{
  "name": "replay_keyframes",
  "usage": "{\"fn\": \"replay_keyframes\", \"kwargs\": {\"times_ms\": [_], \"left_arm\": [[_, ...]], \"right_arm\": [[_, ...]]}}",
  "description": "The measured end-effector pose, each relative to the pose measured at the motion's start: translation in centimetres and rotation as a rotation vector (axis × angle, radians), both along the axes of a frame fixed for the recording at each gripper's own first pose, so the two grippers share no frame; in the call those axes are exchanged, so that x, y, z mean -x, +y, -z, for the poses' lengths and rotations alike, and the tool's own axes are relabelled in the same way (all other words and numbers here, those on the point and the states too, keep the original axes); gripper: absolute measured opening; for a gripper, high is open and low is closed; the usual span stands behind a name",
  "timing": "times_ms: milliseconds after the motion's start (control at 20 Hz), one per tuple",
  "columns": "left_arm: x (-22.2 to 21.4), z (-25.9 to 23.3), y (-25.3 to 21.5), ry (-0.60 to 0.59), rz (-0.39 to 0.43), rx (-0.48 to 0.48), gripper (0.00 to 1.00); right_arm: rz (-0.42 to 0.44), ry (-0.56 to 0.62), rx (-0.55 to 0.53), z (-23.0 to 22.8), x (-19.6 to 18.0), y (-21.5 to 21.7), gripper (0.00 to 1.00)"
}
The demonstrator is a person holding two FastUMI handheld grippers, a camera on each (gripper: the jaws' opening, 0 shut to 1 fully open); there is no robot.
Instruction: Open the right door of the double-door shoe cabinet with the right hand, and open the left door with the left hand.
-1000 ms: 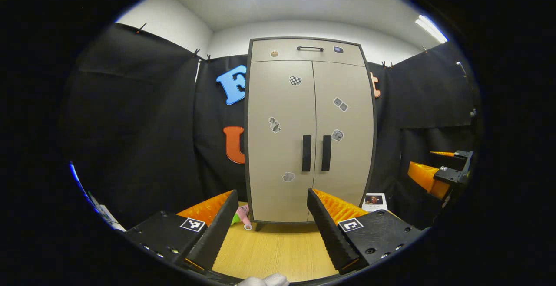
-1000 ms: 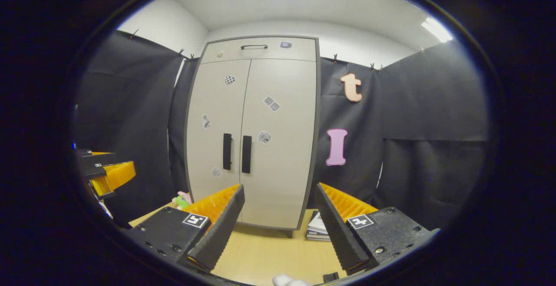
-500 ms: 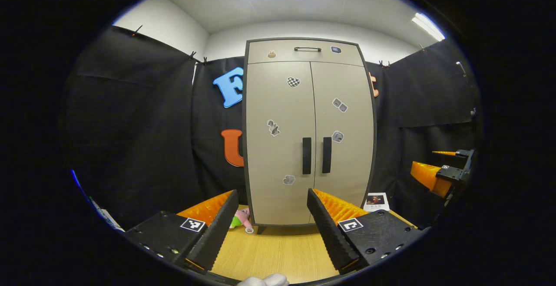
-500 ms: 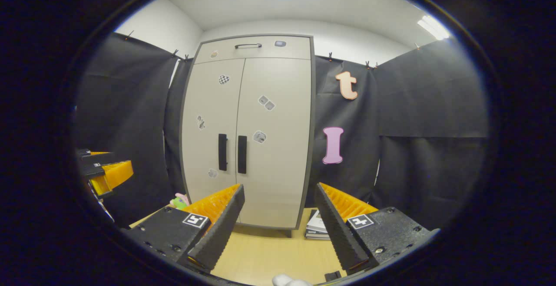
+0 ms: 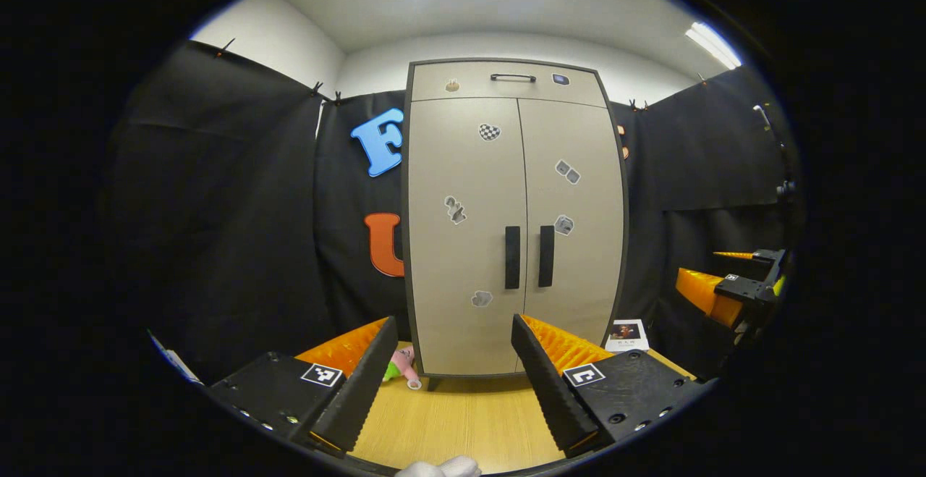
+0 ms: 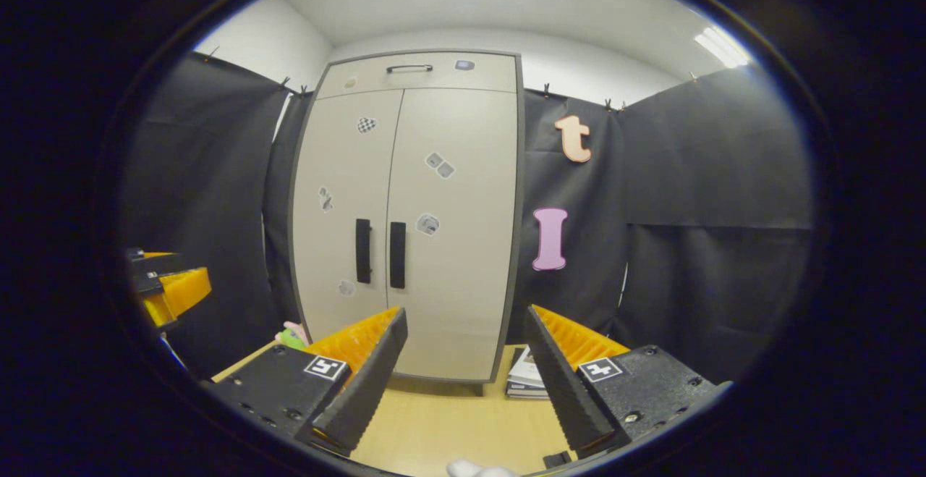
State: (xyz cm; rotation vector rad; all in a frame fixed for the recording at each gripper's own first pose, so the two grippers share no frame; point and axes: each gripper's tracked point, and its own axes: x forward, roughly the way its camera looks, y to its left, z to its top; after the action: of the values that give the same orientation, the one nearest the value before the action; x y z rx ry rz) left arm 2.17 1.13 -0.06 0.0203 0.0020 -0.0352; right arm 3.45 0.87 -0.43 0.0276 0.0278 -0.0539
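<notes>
Your left gripper is spread wide with nothing between its fingers, held low over the wooden floor and well short of the shoe cabinet. In the left gripper view the cabinet stands straight ahead against the booth wall, both doors shut. The left door and right door meet at a centre seam, with the left handle and right handle just beside it, one on each side. The right gripper shows far off at the right edge. A small plush toy lies by the cabinet's left foot, and a booklet leans at its right.

In the right gripper view, your right gripper is likewise open and empty, with the cabinet ahead and a little to the left. A stack of books rests on the floor by the cabinet's right corner.

The doors look like rigid panels on side hinges, so they should swing rather than flex, and probably lightly. Take each vertical bar handle across its middle, fingers either side, and pull in an arc. The bars look smooth, so close firmly.
</notes>
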Motion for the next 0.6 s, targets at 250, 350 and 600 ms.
{"fn": "replay_keyframes", "kwargs": {"times_ms": [250, 350, 600], "left_arm": [[0.4, -0.1, 1.7, 0.0, -0.022, 0.002, 0.95], [0.6, 0.2, 2.6, 0.006, -0.047, -0.01, 0.95], [1.5, 0.8, 4.9, 0.023, -0.113, -0.01, 0.95]], "right_arm": [[-0.027, 0.023, -0.021, 0.3, -5.3, 2.7, 1.0], [-0.039, 0.017, -0.029, 0.2, -8.1, 3.9, 1.0], [-0.047, 0.013, -0.039, -0.4, -16.2, 6.4, 1.0]]}}
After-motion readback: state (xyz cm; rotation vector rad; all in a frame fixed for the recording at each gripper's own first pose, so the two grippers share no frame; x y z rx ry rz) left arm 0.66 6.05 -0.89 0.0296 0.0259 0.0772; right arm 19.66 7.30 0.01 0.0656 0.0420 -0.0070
